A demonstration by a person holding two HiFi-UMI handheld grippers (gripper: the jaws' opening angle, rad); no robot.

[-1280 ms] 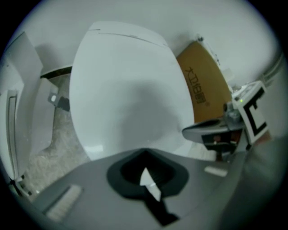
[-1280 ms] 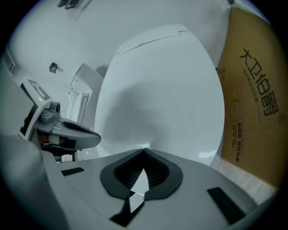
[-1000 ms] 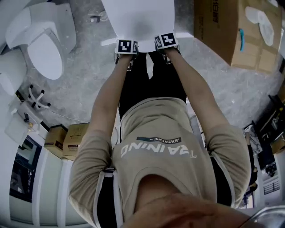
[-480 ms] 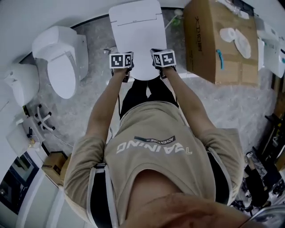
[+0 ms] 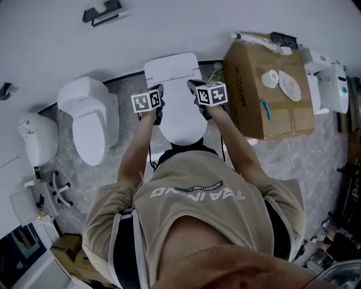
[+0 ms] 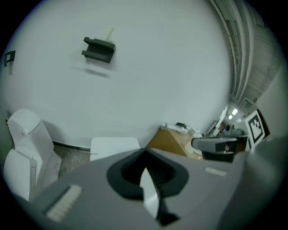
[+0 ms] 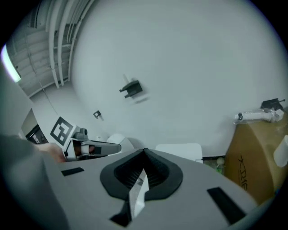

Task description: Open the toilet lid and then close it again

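The white toilet (image 5: 171,68) stands against the wall at the middle of the head view. Its oval lid (image 5: 180,121) shows between my two grippers. My left gripper (image 5: 158,107) is shut on the lid's left edge and my right gripper (image 5: 200,100) is shut on its right edge. In the left gripper view a thin white sliver of the lid (image 6: 150,194) sits edge-on between the closed jaws of the left gripper (image 6: 148,188). The right gripper view shows the same sliver (image 7: 137,195) in the right gripper (image 7: 138,188). Both gripper cameras face the white wall above the toilet.
A second white toilet (image 5: 90,124) stands just left, with another white fixture (image 5: 36,138) beyond it. A large cardboard box (image 5: 265,90) stands close on the right, with white appliances (image 5: 327,79) past it. A dark bracket (image 5: 101,11) hangs on the wall. Small boxes (image 5: 67,248) lie at the lower left.
Both grippers have moved away from the person toward the wall, keeping hold of the lid's edges. The head view has pulled back and shows more wall and room.
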